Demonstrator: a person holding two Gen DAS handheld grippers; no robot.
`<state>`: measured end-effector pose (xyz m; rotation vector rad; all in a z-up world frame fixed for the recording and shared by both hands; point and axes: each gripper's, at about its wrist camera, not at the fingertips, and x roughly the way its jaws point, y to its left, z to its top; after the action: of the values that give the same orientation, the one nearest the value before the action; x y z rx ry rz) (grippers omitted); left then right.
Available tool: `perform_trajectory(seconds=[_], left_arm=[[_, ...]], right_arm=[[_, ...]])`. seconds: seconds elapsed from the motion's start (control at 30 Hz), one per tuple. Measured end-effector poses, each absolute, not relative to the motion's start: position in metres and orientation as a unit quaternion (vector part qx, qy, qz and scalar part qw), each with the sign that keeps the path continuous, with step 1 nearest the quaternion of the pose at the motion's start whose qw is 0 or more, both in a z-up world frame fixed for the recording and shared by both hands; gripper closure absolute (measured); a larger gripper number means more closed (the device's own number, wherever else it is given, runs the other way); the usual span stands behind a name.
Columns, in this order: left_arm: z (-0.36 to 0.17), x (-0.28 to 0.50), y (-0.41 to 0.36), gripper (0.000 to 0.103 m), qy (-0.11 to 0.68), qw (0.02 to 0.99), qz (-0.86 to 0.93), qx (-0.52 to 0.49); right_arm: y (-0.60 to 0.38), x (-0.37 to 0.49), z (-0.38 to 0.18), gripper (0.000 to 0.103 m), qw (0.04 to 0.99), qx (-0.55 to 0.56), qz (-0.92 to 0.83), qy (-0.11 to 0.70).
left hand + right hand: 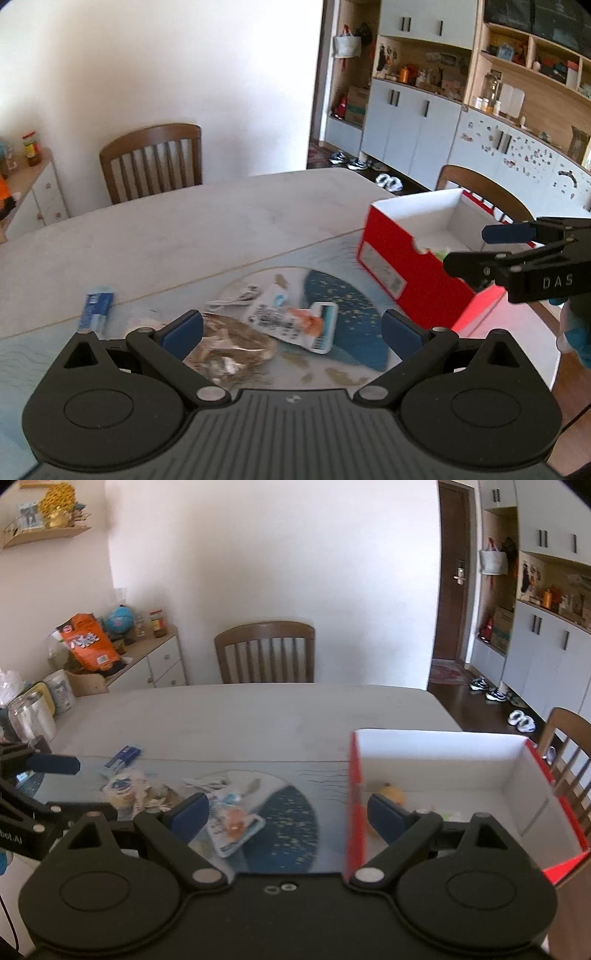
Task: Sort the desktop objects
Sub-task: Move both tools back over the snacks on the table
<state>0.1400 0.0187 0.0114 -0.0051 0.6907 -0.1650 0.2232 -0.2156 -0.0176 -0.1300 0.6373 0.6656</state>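
The left gripper (291, 330) has its fingers spread wide and empty over a clear bag (231, 345) and a white pouch (295, 321) on the mat (343, 295). The right gripper (288, 814), equally wide and empty, straddles the red box's (355, 805) left wall. Inside the box lies a yellow item (393, 794). A blue packet (95, 310) lies farther left on the surface (184, 229). A chair (265, 651) stands behind.

Bright daylight, my views washed pale; wall (258, 554) glares; packets (295, 325) motion-blurred (fisheye bends edges, corners dark).
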Motion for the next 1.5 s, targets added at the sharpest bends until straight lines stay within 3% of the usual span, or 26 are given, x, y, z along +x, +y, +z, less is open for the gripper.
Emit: perform_trajectory(seconds=[0.67, 1.5], left_arm=[[-0.037, 0.149, 0.105, 0.000, 0.347, 0.937, -0.032, -0.013], [-0.100, 0.192, 0.134, 0.000, 0.372, 0.928, -0.038, -0.001]], right_arm=[[-0.130, 0.230, -0.066, 0.010, 0.862, -0.137, 0.381, 0.304], [-0.091, 0.267, -0.140, 0.010, 0.839, -0.201, 0.377, 0.336]])
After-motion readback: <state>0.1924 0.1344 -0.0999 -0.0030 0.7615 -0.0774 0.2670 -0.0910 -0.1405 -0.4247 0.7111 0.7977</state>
